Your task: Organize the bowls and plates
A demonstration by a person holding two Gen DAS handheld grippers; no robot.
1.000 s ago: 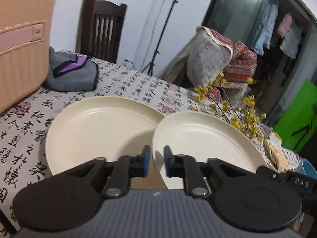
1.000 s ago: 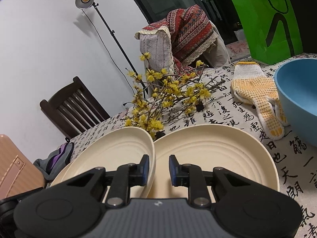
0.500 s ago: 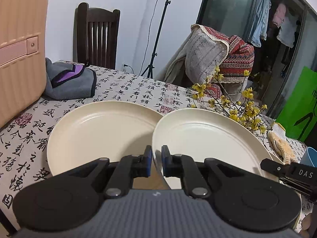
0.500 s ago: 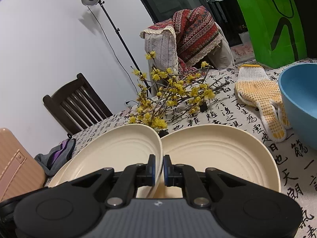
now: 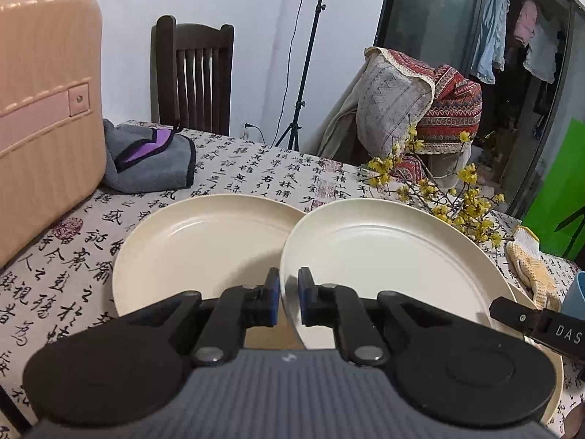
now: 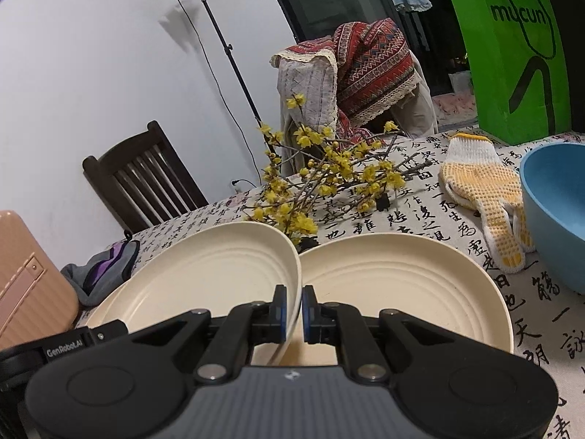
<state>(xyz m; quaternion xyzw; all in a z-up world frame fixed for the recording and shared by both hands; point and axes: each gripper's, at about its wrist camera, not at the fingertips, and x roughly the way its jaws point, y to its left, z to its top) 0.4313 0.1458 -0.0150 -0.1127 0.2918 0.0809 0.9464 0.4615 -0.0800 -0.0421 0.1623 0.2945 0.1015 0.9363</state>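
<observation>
Left wrist view shows the left gripper (image 5: pixel 289 289) clamped on the near left rim of the middle plate (image 5: pixel 384 267), one blue pad inside the rim and one outside. The right wrist view shows the right gripper (image 6: pixel 293 307) closed the same way on that plate's near right rim. Both hands therefore carry one cream plate, which sits along the near edge of the table (image 5: pixel 256 161) and looks raised and tilted. It overlaps the left plate (image 5: pixel 197 248) on one side and the right plate (image 6: pixel 395 292) on the other, and both of those lie flat on the cloth. The step in hand seems to be lifting this plate to stack it on a neighbour. To do that well, the two grippers should rise together so the plate comes level, because a thin rim pinched at two points may twist or slip if one hand leads. It should clear the neighbour's rim fully before moving sideways, since dragging it would push that plate along the cloth. The flowering branches (image 6: pixel 321 183) lie just behind the plates toward the far edge, so the path is best kept close to the near edge. The plate should be centred over its neighbour, lowered until it nests, and only then let go. The blue bowl (image 6: pixel 555 212) waits toward the table's right end, beside a dotted glove (image 6: pixel 486 197).
</observation>
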